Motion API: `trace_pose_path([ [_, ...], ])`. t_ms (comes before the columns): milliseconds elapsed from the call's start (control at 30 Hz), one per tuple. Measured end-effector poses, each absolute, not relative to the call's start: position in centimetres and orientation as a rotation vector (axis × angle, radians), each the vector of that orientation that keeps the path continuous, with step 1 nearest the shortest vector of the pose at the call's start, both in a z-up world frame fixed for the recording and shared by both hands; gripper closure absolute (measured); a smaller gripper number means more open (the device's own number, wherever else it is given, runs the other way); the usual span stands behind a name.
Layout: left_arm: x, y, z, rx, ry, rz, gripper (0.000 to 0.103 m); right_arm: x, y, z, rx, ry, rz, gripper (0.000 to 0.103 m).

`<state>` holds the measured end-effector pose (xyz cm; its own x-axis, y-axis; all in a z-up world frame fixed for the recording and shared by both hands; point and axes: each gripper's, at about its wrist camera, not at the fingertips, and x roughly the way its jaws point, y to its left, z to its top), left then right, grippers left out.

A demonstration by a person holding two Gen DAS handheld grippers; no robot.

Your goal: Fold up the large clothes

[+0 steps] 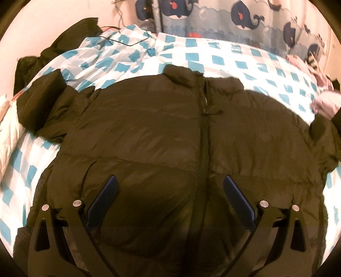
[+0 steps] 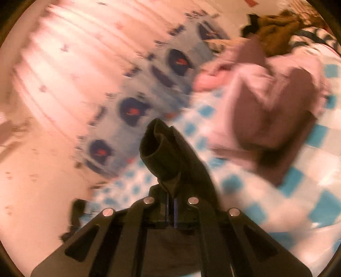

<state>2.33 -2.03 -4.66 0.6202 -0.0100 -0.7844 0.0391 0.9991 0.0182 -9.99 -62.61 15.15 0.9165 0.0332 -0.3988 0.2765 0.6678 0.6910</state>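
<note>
A: Item one, the jacket?

B: Jacket [image 1: 149,132], dark, puffy, lying front-up and spread across the bed [image 1: 255,64]. Zip runs down its middle, collar toward the far edge. One sleeve [image 1: 42,102] lies out to the side on the checked cover.

A: Left tongs?

B: My left tongs [image 1: 170,198] hang over the lower part of the jacket, fingers spread wide, nothing between them.

A: Right tongs?

B: My right tongs [image 2: 171,204] are pinched together on a dark cuff [image 2: 162,153], which stands up past the tips as an open tube. I take it for the jacket's other sleeve, though that view is badly smeared.

A: Other stock?

B: Pink clothes [image 2: 266,102] heaped on the bed beyond the cuff. Whale-print curtain [image 1: 245,19] behind the bed. A second dark garment [image 1: 70,36] at the far left corner.
</note>
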Motion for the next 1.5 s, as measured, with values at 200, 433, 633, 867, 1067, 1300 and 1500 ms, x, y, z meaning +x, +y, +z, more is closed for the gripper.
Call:
trace_pose_path([
  [200, 2.2, 0.6, -2.7, -0.084, 0.870, -0.019, 0.008, -6.1, -53.8, 22.5, 0.788, 0.333, 0.067, 0.100],
  [433, 2.0, 3.9, -0.9, -0.137, 0.842, 0.014, 0.008, -1.0, -42.2, 26.0, 0.764, 0.343, 0.275, 0.100],
  [633, 1.5, 8.0, 0.2, -0.147, 0.831, 0.065, 0.008, 3.2, -31.6, 24.4, 0.738, 0.431, 0.389, 0.100],
  [867, -0.2, 14.4, 1.1, -0.137, 0.817, 0.143, 0.008, 6.7, -20.3, 15.8, 0.717, 0.616, 0.444, 0.100],
  [1067, -1.5, 18.8, 1.0, -0.096, 0.817, 0.208, 0.008, 8.7, -12.9, 5.6, 0.659, 0.813, 0.408, 0.099],
  [1300, -2.3, 21.7, 0.6, -0.061, 0.824, 0.241, 0.008, 9.2, -8.4, -2.6, 0.628, 1.008, 0.386, 0.091],
  [1500, -2.4, 22.1, -0.7, 0.036, 0.832, 0.218, 0.008, 5.9, -8.6, -0.8, 0.558, 1.030, 0.404, 0.039],
])
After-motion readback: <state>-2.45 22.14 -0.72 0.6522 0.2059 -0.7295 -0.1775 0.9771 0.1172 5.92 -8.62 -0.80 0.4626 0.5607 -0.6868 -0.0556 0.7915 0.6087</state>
